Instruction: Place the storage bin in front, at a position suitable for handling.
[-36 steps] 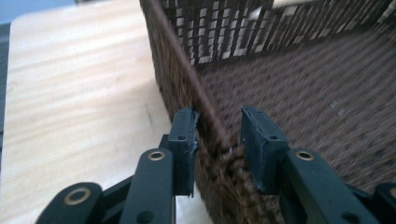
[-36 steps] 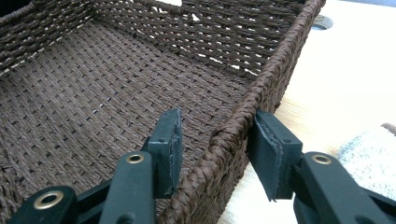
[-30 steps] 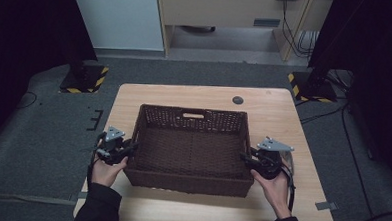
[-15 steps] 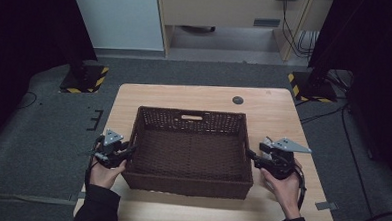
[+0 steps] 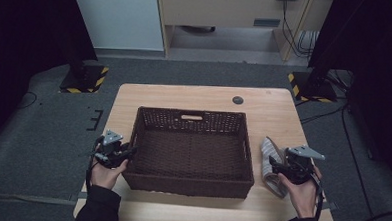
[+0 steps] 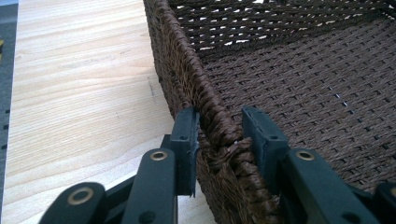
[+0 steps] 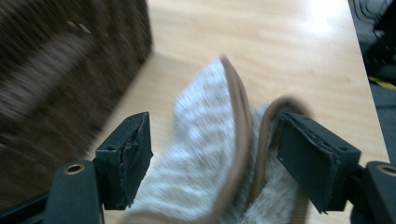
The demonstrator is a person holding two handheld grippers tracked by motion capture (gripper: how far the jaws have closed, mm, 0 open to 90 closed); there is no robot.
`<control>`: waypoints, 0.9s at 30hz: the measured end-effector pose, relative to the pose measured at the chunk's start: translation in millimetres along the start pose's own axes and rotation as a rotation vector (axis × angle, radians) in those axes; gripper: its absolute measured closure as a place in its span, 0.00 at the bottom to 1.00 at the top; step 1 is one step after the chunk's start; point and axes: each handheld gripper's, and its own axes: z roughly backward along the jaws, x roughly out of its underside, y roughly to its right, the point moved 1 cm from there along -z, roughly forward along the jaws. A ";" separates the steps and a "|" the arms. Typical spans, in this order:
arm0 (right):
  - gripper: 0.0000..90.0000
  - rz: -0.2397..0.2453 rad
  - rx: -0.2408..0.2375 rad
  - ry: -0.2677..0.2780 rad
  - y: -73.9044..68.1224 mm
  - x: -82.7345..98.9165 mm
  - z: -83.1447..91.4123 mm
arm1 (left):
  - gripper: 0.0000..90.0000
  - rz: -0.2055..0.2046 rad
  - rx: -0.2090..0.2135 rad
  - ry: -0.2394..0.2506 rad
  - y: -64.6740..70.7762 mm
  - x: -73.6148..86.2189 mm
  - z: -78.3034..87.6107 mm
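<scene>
High view: 1 brown basket (image 5: 189,150) mid counter (image 5: 274,106), 1 grey slipper (image 5: 271,164) just right of it. Left gripper (image 5: 119,154) pinches basket's left rim; left gripper view shows rim weave squeezed btwn pads. Right gripper (image 5: 277,169) jaws just been opening, now spread; right gripper view shows slipper btwn them, blurred.

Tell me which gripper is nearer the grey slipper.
Right. The right gripper is at the grey slipper, its jaws just opened and standing on either side of it. The left gripper is across the table, clamped on the basket rim's left side.
</scene>
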 end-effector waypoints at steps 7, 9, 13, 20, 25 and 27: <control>0.28 -0.015 0.043 -0.077 9.6 15.6 -15.9 | 0.73 0.006 0.010 0.002 -1.2 0.5 -0.3; 0.28 -0.014 0.047 -0.044 10.5 12.6 -12.4 | 0.72 0.009 0.012 0.004 -1.6 0.7 -0.4; 0.20 -0.021 0.086 0.040 13.1 4.3 -1.6 | 0.72 0.013 0.015 0.006 -2.0 1.0 -0.4; 0.17 -0.075 0.077 -0.033 23.8 15.1 -11.7 | 0.72 0.020 0.020 0.011 -2.3 1.6 -0.4; 0.21 -0.064 0.010 -0.091 14.3 18.5 -26.9 | 0.72 0.019 0.020 0.011 -2.3 1.6 -0.4; 0.26 -0.064 0.003 -0.106 11.2 19.6 -31.3 | 0.72 0.024 0.023 0.012 -2.5 1.7 -0.4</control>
